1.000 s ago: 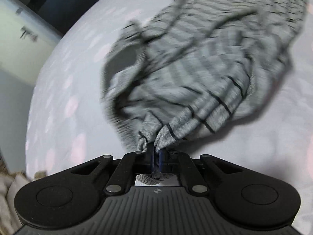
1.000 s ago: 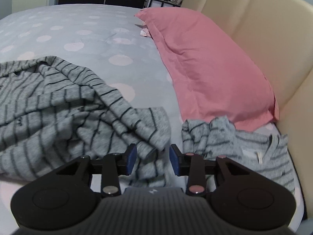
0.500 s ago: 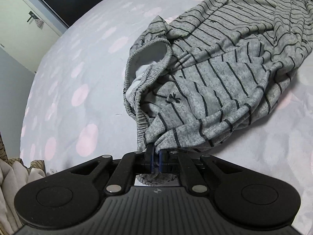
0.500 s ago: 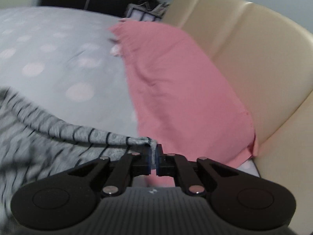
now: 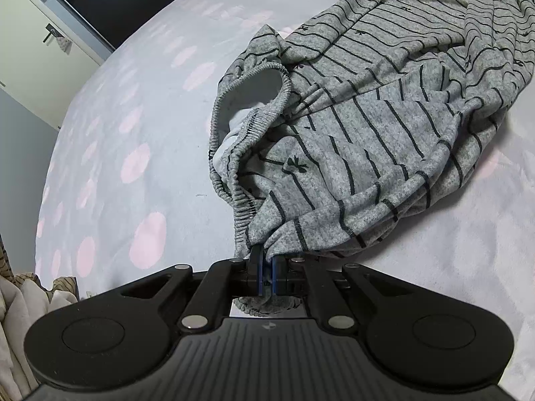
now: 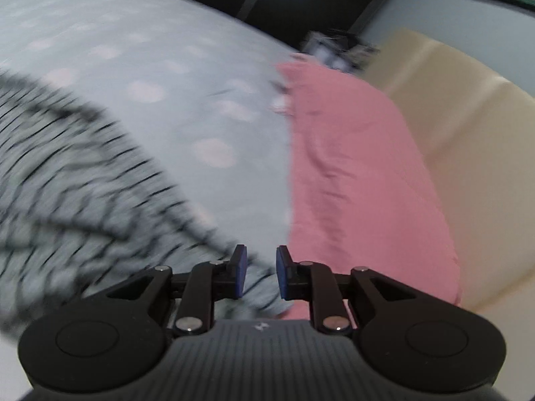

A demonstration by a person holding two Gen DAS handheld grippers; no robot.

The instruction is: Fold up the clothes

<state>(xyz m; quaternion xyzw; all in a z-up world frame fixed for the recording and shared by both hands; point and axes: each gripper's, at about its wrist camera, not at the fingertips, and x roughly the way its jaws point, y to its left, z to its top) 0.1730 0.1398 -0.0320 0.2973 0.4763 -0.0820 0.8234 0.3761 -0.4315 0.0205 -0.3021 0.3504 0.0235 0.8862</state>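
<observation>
Tongs (image 5: 265,269) grip one striped garment (image 5: 384,127).

Grey striped trousers (image 5: 367,127) are lying crumpled on the bed, running from 6 o'clock toward 1 o'clock in the left wrist view, the elastic waistband (image 5: 247,107) gaping open at 11 o'clock of the heap.

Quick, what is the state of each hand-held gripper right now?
Left hand-held gripper: closed on the grey striped knit garment.
Right hand-held gripper: open, holding nothing; garment edge lies between its fingers.
</observation>
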